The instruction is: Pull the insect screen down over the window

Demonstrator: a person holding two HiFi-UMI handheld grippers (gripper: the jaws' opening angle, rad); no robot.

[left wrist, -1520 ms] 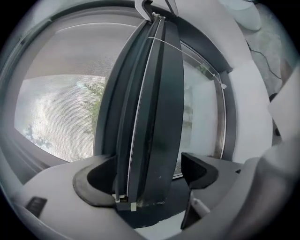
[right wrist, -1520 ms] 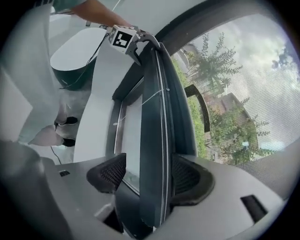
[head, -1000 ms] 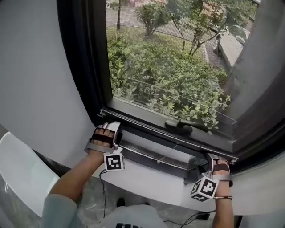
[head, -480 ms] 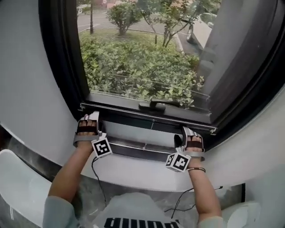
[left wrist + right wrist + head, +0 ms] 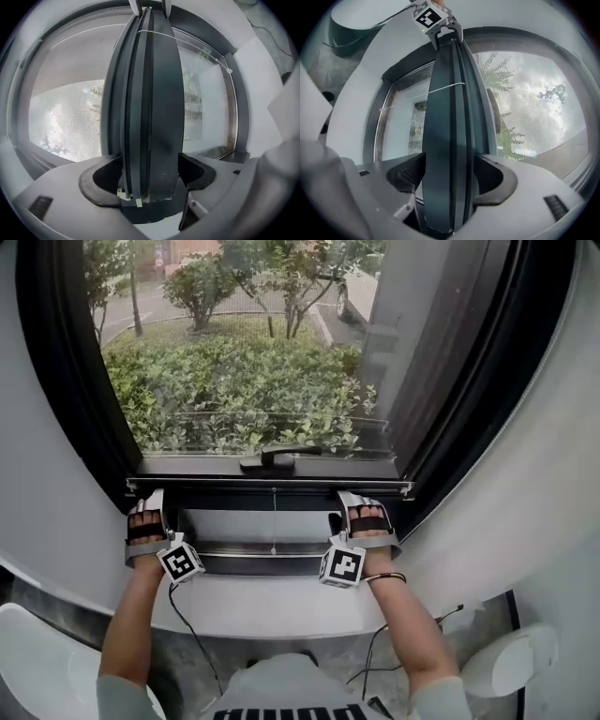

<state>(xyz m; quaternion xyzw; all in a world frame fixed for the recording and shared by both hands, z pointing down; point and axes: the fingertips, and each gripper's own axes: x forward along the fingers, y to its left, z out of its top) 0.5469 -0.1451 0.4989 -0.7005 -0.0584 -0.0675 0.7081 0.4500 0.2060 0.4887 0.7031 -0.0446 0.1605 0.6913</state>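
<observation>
**Lighting and image quality.** Daylight is being admitted through the window (image 5: 281, 334). The shrubs (image 5: 216, 399) outside are being lit evenly, with no hard shadows being cast. The window frame (image 5: 66, 381) and the recess under the screen bar (image 5: 225, 487) are being left in deep shade, while the white wall (image 5: 47, 521) is being lit softly. In the head view, straight edges are being bowed toward the corners. In both gripper views, the round field is being ringed by a black vignette and the bar is being bulged by the wide lens. The sky behind the mesh (image 5: 65, 117) is being blown out to white glare, and the nearest foreground is being rendered soft.
</observation>
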